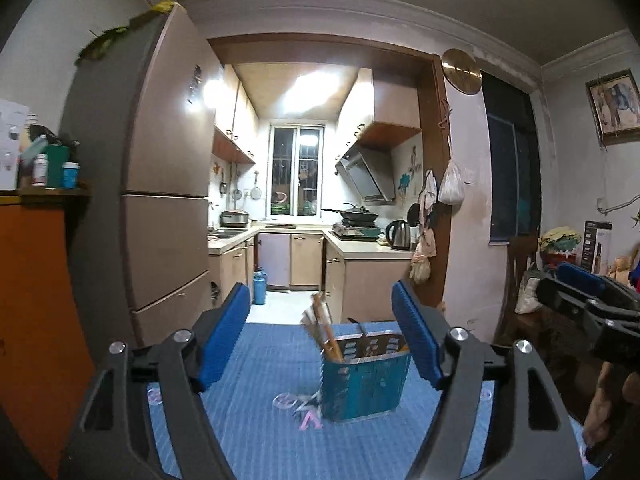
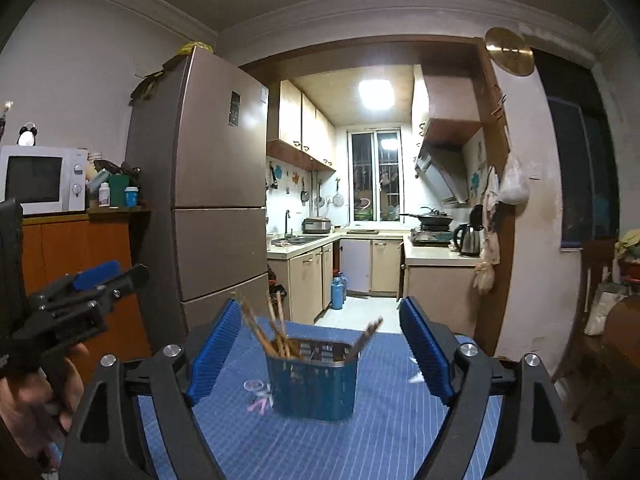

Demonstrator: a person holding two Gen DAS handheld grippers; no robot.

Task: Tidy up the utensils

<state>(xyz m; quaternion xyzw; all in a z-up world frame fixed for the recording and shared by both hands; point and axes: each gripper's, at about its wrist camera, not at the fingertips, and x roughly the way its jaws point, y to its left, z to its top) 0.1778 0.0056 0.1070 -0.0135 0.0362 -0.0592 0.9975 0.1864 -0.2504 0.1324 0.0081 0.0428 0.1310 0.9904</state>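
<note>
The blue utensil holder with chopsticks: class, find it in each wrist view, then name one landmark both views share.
Left wrist: the blue utensil holder stands low, right of centre, near the right finger.
Right wrist: the holder stands low, about centre, between the fingers.
Shared landmark: the kitchen window.

Both wrist views face the kitchen, sharing the utensil holder (image 1: 365, 376).

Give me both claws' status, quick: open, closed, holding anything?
Left claw: open, empty.
Right claw: open, empty, with the utensil holder ahead between its fingers.
</note>
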